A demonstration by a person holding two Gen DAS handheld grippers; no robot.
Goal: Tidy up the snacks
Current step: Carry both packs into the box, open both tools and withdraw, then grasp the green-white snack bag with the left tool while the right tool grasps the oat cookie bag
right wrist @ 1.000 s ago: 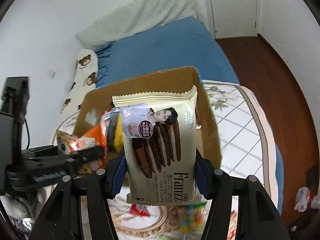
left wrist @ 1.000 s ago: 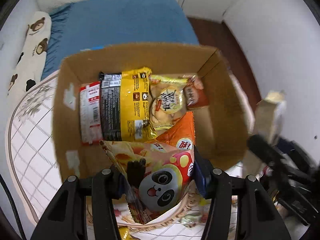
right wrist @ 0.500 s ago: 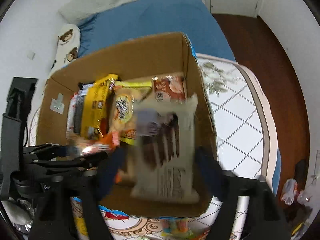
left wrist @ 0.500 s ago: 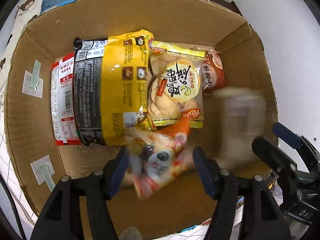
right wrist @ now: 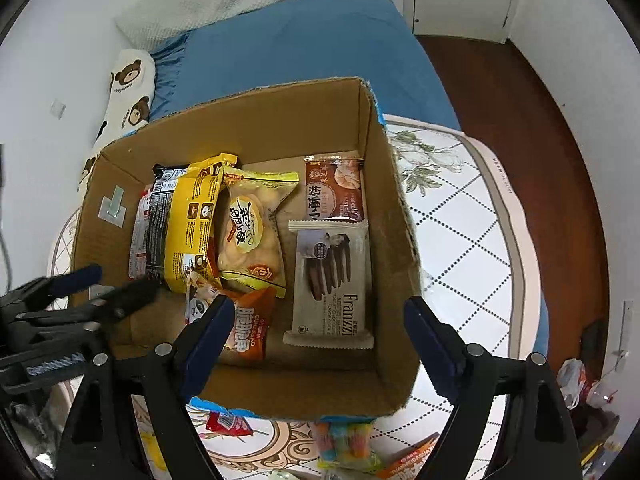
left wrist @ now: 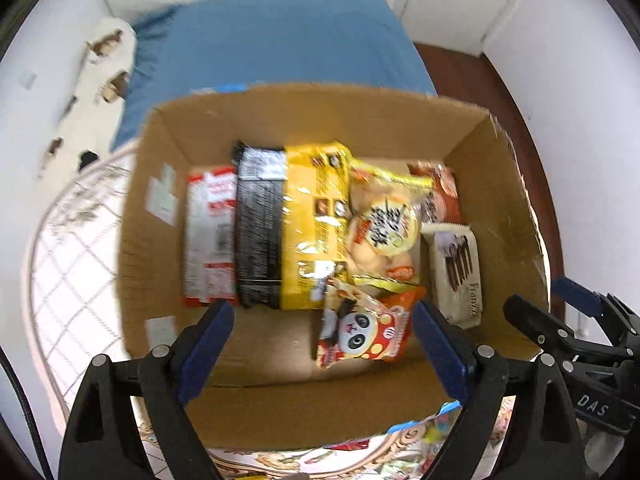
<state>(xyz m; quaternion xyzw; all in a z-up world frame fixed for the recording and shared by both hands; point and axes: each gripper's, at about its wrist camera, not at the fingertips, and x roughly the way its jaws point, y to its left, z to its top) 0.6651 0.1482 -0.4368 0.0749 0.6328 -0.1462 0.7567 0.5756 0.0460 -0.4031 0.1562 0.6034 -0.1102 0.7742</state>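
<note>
Both tools hang above the open brown cardboard box (right wrist: 256, 128). The left tool (left wrist: 324, 344) is opening, nothing between its jaws; the right tool (right wrist: 316, 340) gapes empty. Below the right tool lies the cream crinkly-film Franzzi biscuit packet (right wrist: 332, 284): probably light, slippery, crushable, best pinched across its sealed edges.

The cardboard box (right wrist: 256, 128) stands on the worktop (right wrist: 460, 240), with the bed (right wrist: 300, 44) behind it. In the box, the Franzzi cookie pack (right wrist: 330, 280) lies along the right wall, the shrimp-cracker pack (right wrist: 334, 192) behind it, the round-label bag (right wrist: 250, 228) to its left, the noodle pack (right wrist: 188, 224) further left, and the panda snack bag (left wrist: 362, 326) in front
</note>
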